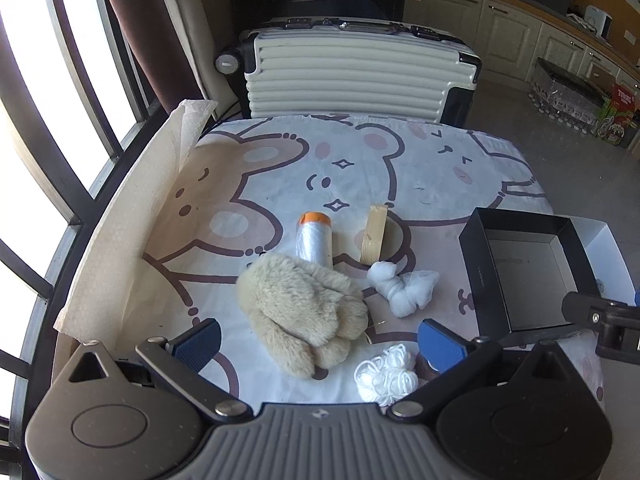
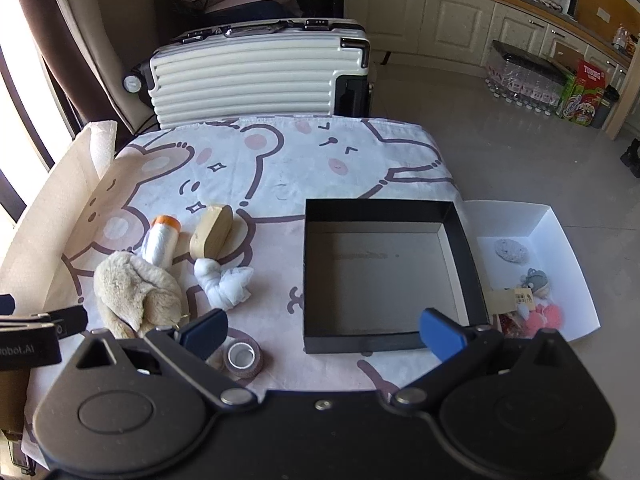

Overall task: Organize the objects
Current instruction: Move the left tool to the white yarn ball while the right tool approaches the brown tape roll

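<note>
Table's got a cartoon bear cloth (image 2: 280, 160), with a white suitcase (image 2: 256, 80) behind it and kitchen cabinets (image 2: 440, 12) far right. The black box (image 2: 384, 210) sits empty; the white tray (image 2: 560, 232) right of it holds small trinkets. The plush toy (image 1: 304, 308), plastic roll (image 1: 314, 240), wood block (image 1: 374, 240), gauze (image 1: 404, 288), string (image 1: 386, 376) and tape (image 2: 242, 358) lie loose to the left. Left gripper (image 1: 320, 344) and right gripper (image 2: 322, 330) both spread wide, holding nothing.

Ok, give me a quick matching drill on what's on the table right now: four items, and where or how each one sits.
Items:
1 black box
2 plush
3 tape roll
4 wood block

States:
A standing on edge
B empty, open top
C between the left claw's fingers, not gripped
D by the right claw's left finger

Pairs: 1-B, 2-C, 3-D, 4-A
</note>
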`<state>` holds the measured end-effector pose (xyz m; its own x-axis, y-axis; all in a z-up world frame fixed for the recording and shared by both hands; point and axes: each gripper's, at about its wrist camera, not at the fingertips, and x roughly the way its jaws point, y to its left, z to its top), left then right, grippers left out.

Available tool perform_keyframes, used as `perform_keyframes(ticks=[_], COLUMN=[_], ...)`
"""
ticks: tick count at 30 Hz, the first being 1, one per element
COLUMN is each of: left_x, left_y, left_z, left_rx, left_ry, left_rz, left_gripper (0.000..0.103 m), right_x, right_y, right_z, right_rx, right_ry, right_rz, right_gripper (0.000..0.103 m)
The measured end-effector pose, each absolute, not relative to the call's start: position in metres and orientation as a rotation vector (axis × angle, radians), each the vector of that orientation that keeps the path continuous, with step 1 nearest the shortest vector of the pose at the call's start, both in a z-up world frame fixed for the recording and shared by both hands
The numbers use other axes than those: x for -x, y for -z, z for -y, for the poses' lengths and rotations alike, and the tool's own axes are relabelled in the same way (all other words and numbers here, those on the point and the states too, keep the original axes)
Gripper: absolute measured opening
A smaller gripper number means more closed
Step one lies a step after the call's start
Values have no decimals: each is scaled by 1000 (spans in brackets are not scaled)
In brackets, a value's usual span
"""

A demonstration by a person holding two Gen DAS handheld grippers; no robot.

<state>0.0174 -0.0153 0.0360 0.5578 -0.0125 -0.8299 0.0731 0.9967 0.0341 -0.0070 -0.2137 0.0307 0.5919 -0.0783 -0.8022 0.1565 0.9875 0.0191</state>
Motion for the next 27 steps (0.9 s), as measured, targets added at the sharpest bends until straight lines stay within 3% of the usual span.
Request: perform_keyframes(ticks=[13, 27], left_x=[-41, -45], left_y=[-25, 28], left_z=[36, 43], left_rx=[-109, -234], left_ry=[74, 206], left_rz=[-968, -1052], left_gripper=[103, 92], right_x=[-34, -51], right_y=[-68, 16], right_z=[203, 228], right_rx=[-201, -390], right_ry=[153, 243], right_rz=[-846, -1026], right_gripper=[103, 103])
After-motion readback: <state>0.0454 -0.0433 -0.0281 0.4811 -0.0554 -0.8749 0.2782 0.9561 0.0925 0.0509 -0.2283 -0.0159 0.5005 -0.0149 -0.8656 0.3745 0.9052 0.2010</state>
